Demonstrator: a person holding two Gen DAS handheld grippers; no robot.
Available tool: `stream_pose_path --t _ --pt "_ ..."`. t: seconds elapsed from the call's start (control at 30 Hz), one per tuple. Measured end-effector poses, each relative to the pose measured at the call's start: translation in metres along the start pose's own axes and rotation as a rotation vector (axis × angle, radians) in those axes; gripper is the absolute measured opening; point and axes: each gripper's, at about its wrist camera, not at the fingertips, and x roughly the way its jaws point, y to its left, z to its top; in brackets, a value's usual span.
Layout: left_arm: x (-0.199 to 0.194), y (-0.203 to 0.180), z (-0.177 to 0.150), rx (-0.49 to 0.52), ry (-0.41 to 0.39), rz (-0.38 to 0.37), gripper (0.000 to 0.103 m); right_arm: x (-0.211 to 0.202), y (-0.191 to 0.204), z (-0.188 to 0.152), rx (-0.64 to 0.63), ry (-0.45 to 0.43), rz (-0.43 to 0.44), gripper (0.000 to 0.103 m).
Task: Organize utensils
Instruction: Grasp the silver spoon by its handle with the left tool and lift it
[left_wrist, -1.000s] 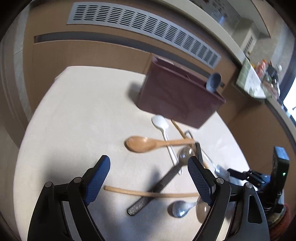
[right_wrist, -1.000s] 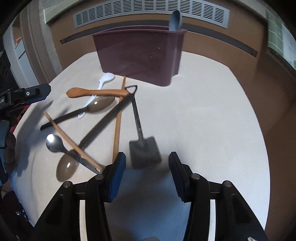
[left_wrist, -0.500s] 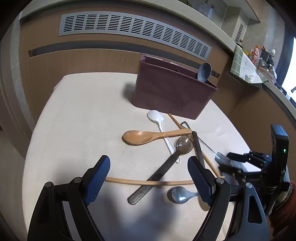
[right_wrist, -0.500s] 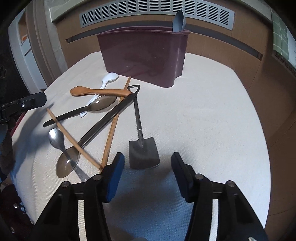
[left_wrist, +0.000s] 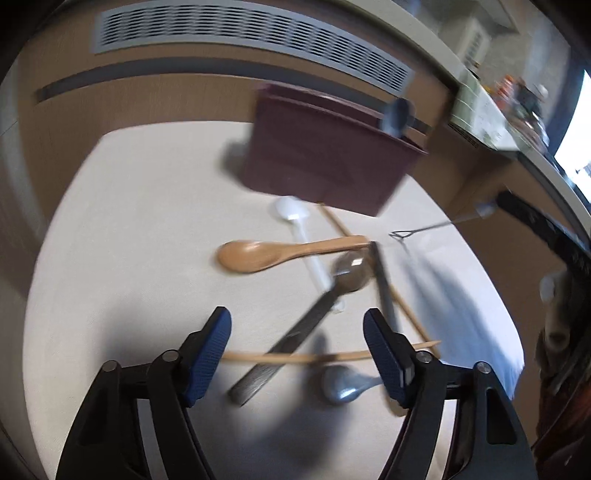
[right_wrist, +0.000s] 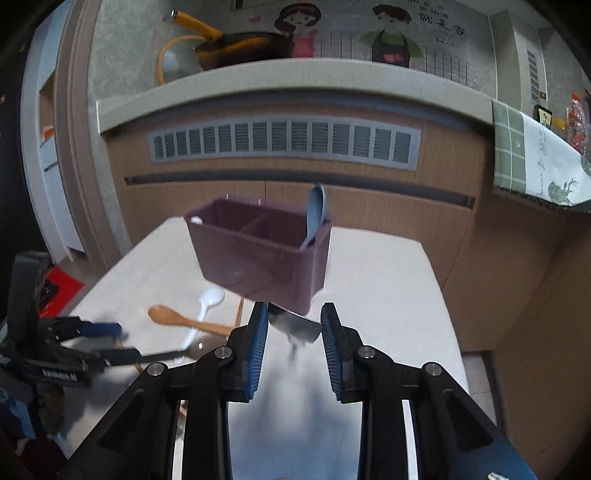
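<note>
Right tongs (right_wrist: 293, 334) gripping the small spatula (right_wrist: 295, 325) above the bench (right_wrist: 388, 277), left tongs (left_wrist: 297, 354) hovering released over scattered spoons.

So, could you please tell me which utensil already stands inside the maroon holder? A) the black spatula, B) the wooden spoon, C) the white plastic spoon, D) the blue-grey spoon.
D: the blue-grey spoon stands upright in the end compartment of the maroon holder, while the wooden spoon and white plastic spoon lie on the table.
</note>
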Motion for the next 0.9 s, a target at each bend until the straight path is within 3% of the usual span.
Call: stream_pose_path --t 0.03,0.2,0.37,0.47,0.5,0.53,0.63,0.8,0.9 --pt "0.005 -0.009 0.006 0.061 0.013 -0.018 0.070 0.003 0.000 0.003 -0.003 0.004 0.003 0.001" --pt "0.045 -0.044 0.034 0.338 0.140 -0.026 0.058 0.016 0.001 0.008 -0.006 0.038 -0.006 0.004" --pt "0.076 -0.057 0.047 0.410 0.223 0.018 0.049 0.016 -0.007 0.005 0.013 0.038 0.002 0.004" --pt "0.082 -0.066 0.048 0.456 0.229 0.038 0.047 0.016 -0.010 0.004 0.012 0.039 0.002 0.005" --pt "0.083 -0.068 0.047 0.466 0.230 0.049 0.040 0.016 -0.012 0.004 0.015 0.037 0.004 0.005" --pt "0.083 -0.070 0.046 0.465 0.233 0.049 0.035 0.016 -0.013 0.004 0.019 0.036 0.005 0.005" --pt "0.077 -0.069 0.046 0.437 0.207 0.041 0.035 0.016 -0.015 0.005 0.034 0.029 0.003 0.005" --pt "0.028 -0.053 0.051 0.321 0.084 -0.007 0.035 0.006 -0.012 0.010 0.043 0.025 0.001 0.004" --pt "-0.006 -0.048 0.052 0.286 -0.002 0.006 0.035 -0.005 -0.003 0.012 0.027 0.016 0.001 0.003"
